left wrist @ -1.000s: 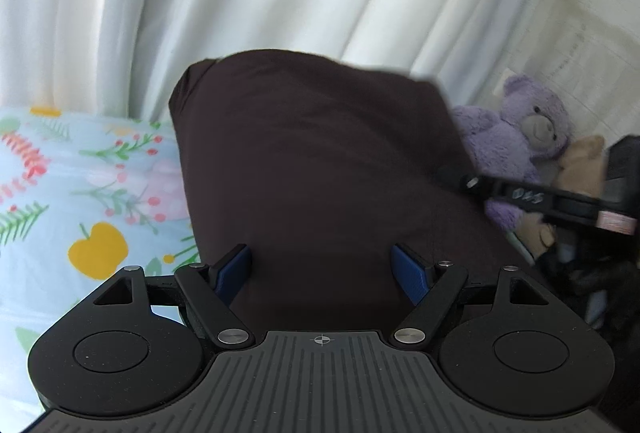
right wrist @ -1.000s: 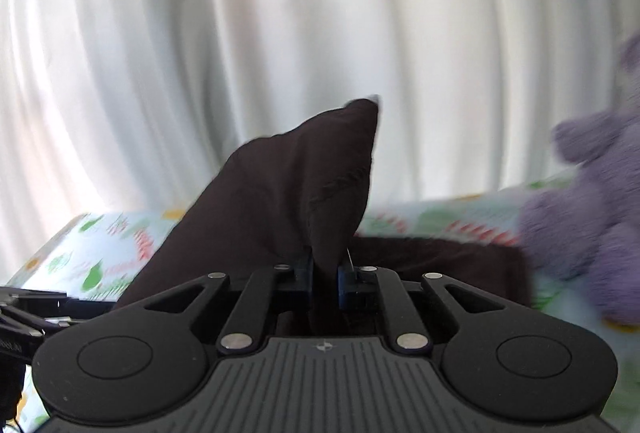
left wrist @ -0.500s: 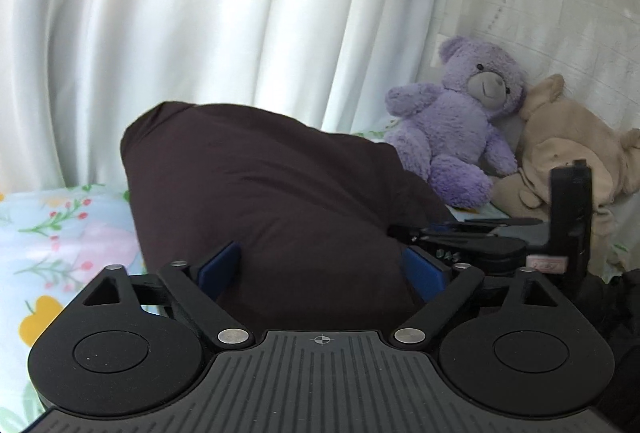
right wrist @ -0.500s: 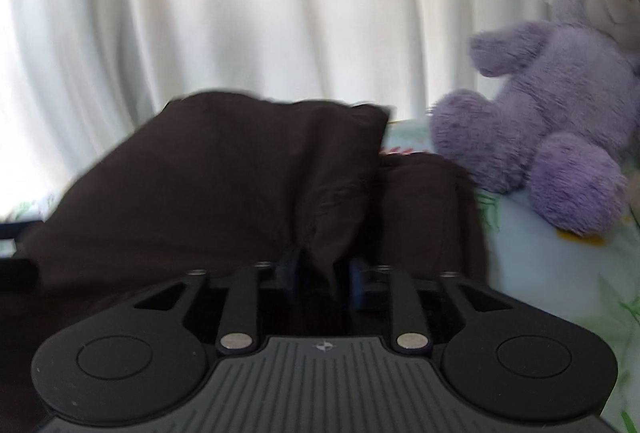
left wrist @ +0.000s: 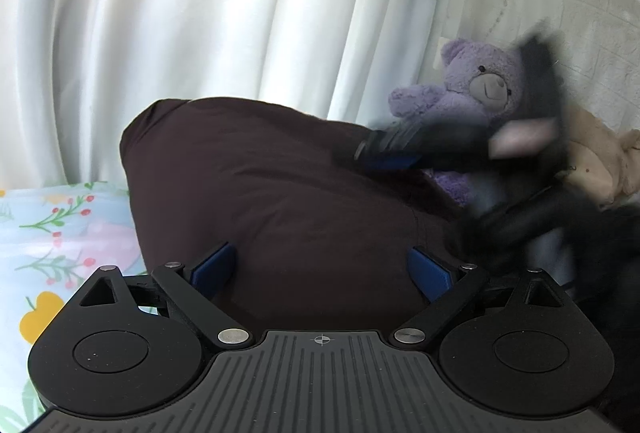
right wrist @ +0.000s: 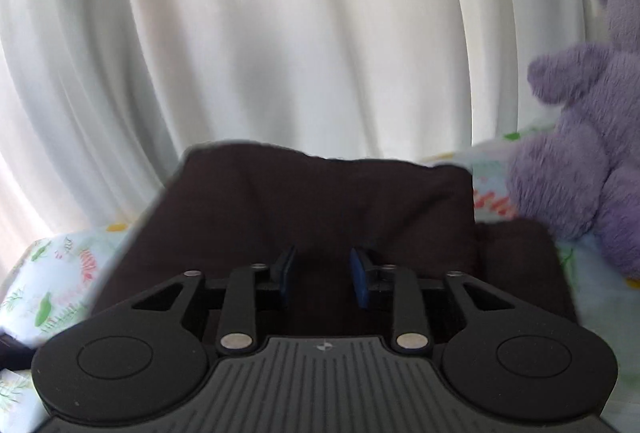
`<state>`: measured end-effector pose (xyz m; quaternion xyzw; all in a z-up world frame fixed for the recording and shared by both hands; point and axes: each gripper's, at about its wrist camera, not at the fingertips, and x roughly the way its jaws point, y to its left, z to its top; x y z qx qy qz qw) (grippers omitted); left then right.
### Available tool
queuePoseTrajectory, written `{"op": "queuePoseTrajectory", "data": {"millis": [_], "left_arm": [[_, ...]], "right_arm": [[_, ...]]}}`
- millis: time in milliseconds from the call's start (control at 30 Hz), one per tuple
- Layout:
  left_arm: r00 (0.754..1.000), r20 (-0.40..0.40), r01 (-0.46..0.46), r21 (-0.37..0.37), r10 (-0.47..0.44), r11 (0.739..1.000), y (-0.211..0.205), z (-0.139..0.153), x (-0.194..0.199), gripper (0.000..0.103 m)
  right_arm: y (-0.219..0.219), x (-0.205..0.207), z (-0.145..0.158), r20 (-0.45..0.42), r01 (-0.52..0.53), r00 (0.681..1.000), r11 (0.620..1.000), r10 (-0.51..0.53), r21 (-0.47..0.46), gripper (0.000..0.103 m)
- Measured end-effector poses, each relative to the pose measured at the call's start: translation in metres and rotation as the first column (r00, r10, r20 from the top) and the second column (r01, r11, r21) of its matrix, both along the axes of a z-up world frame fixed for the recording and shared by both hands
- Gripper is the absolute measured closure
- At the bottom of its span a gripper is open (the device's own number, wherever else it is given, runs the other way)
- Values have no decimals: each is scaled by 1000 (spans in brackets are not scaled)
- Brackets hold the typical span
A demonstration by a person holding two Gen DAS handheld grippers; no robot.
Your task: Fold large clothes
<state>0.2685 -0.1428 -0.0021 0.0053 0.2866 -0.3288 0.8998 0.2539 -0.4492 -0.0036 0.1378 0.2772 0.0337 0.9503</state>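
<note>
A dark brown garment point(left wrist: 272, 201) lies folded in a puffy heap on the floral bed sheet point(left wrist: 52, 233). My left gripper point(left wrist: 320, 269) is open wide just in front of it, its blue pads point(left wrist: 212, 267) clear of the cloth. My right gripper point(right wrist: 322, 273) hovers over the same garment point(right wrist: 320, 201) with its jaws closing. The pads point(right wrist: 357, 273) stand apart and press on nothing, with only the cloth lying beyond the gap. In the left wrist view the right gripper point(left wrist: 384, 153) is a dark blur above the garment's right side.
White curtains point(left wrist: 200, 13) hang right behind the bed. A purple teddy bear point(left wrist: 476, 93) and a beige plush toy point(left wrist: 596, 161) sit at the right against the wall. The bear point(right wrist: 580, 153) is close to the garment's right edge.
The right gripper let go of the raised fold, and the garment dropped into a flatter heap. The left jaws widened. The right gripper now sweeps blurred across the left wrist view.
</note>
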Motion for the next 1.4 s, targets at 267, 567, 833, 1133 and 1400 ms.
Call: {"op": "queuePoseTrajectory", "data": {"millis": [267, 567, 833, 1133, 1400], "left_arm": [[964, -148, -244, -159, 221, 957, 8, 20, 61, 11], [930, -61, -363, -17, 362, 932, -45, -20, 98, 5], [914, 2, -405, 62, 406, 912, -53, -53, 106, 0], [932, -62, -349, 115, 357, 930, -49, -28, 119, 0], [927, -50, -364, 112, 372, 924, -57, -48, 135, 0]], "right_arm": [[-27, -4, -22, 19, 102, 994, 989, -105, 103, 86], [-39, -13, -42, 47, 123, 990, 975, -134, 186, 94], [-40, -10, -48, 36, 130, 989, 968, -141, 217, 95], [-41, 29, -21, -52, 144, 989, 987, -141, 75, 94], [-43, 33, -45, -16, 166, 986, 981, -165, 99, 95]]}}
